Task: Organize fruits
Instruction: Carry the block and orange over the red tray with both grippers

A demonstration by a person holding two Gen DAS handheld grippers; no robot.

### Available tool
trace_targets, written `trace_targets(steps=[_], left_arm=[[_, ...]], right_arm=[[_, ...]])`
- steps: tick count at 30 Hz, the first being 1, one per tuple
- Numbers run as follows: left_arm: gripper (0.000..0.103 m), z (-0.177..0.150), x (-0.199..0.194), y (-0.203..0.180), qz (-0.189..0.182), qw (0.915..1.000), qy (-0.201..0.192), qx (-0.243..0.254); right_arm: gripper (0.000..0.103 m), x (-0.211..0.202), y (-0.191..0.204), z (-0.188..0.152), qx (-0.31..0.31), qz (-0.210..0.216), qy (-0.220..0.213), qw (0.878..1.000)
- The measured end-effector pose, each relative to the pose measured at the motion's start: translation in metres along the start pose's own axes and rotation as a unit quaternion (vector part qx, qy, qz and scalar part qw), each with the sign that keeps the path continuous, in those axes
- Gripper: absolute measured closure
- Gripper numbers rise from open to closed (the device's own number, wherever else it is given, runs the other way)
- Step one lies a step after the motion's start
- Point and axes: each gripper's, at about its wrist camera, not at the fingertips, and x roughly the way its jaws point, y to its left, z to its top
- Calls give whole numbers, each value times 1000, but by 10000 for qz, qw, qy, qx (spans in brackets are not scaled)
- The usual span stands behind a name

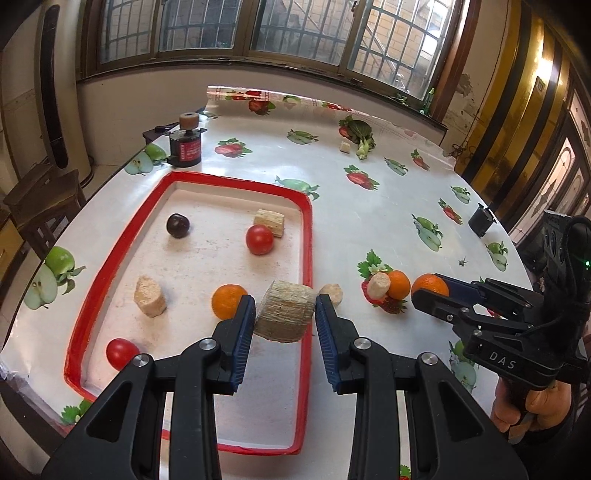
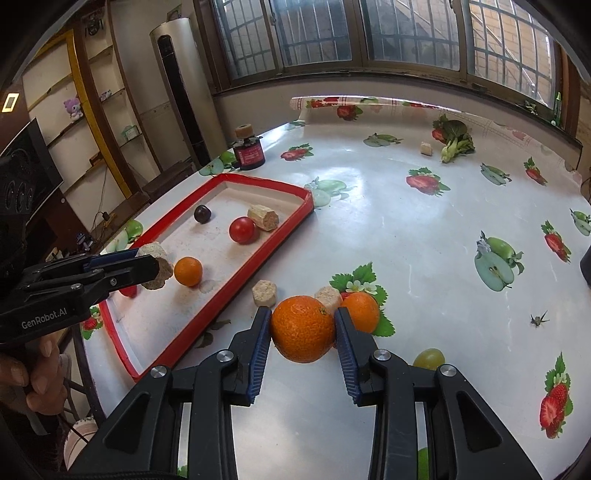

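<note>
Over tray rim (image 1: 308,236), left gripper (image 1: 284,314) clamps block (image 1: 286,312); right gripper (image 2: 303,328) clamps orange (image 2: 303,328).

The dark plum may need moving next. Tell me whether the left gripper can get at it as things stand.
Probably not yet. The left gripper is shut on a beige chunk, so its jaws are full. The plum itself sits uncovered at the far end of the red tray, nothing touching it.

Daylight enters through the barred windows (image 1: 258,29) at the far side, throwing soft glare across the glossy worktop (image 2: 369,229). Shadows are faint. Both views stay sharp, with strong fisheye bending and dark corners.
</note>
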Motion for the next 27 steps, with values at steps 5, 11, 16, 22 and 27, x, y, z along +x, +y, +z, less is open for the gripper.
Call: trace_targets(steps=[5,11,16,22,27], left_arm=[[72,-4,-9,17,196,9997,-73,-105],[72,-8,-15,40,342,9989,-99,-292],[72,-14,-22,56,455,9980,-116,-416],[72,-17,-26,70,580,9969,-122,-516],[72,-17,-27,80,631,9961,-142,-592]], right_arm=[[68,3,14,8,-42,182,-8,9998],[68,6,36,15,-226,310,-57,9992],[68,10,46,20,-279,374,-66,9989],[68,14,52,26,-285,434,-70,9986],[68,17,57,34,-316,499,-92,9982]])
